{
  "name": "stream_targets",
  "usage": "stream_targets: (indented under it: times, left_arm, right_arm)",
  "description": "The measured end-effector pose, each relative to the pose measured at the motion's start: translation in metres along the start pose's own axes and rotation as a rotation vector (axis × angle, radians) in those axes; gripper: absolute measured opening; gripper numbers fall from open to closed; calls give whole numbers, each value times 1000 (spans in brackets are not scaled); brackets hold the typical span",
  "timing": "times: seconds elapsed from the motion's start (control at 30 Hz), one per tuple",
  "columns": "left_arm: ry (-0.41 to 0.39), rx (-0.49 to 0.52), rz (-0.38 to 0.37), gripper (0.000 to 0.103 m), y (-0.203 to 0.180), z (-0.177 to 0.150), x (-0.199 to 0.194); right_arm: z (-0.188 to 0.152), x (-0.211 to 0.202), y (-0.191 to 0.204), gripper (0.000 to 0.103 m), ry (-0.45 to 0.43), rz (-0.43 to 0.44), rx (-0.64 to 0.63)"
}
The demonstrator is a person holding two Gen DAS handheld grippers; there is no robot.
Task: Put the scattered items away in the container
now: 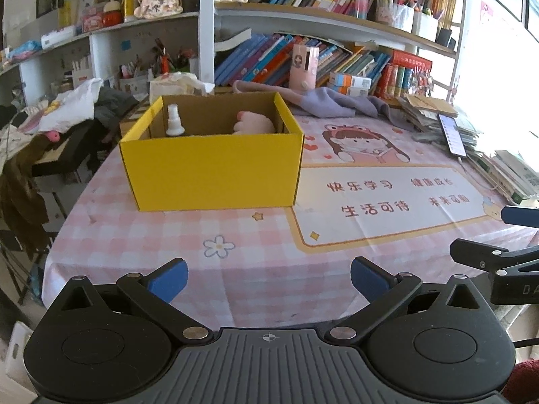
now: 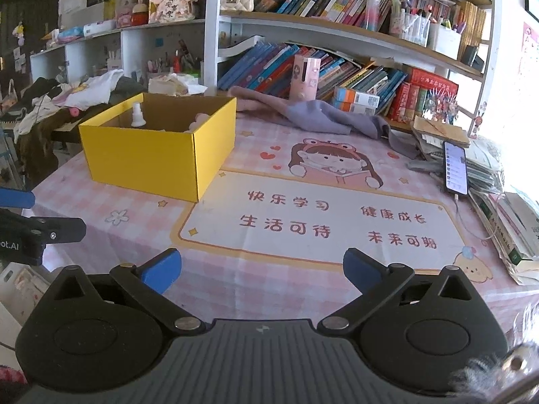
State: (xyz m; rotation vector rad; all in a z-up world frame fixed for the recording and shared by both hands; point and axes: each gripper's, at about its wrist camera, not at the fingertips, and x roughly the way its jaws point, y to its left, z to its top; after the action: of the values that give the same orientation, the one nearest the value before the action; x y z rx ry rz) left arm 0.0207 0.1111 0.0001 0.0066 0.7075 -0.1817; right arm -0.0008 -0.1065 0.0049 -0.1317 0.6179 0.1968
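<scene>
A yellow cardboard box (image 1: 212, 168) stands on the pink checked tablecloth (image 1: 256, 235); it also shows in the right wrist view (image 2: 148, 165). Inside it stand a white spray bottle (image 1: 174, 121) and a pink plush toy (image 1: 254, 124), both also seen in the right wrist view: the bottle (image 2: 137, 115) and the plush (image 2: 198, 122). My left gripper (image 1: 268, 277) is open and empty, low over the table's near edge in front of the box. My right gripper (image 2: 262, 271) is open and empty, right of the box. Each gripper shows at the other view's edge.
A purple cloth (image 2: 320, 114) and a pink dispenser (image 2: 306, 77) lie behind the box by bookshelves (image 2: 337, 6). A phone (image 2: 455, 167) leans on stacked books (image 2: 505, 202) at the right. Clothes (image 1: 67, 107) pile at the left beyond the table.
</scene>
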Motion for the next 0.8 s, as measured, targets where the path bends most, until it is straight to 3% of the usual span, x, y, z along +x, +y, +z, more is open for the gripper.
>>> stream_targets:
  times: [0.8]
  left_arm:
    - [22,6,18,103,-3,-4,0]
  right_arm:
    - [-3,3,3,103,21,14,5]
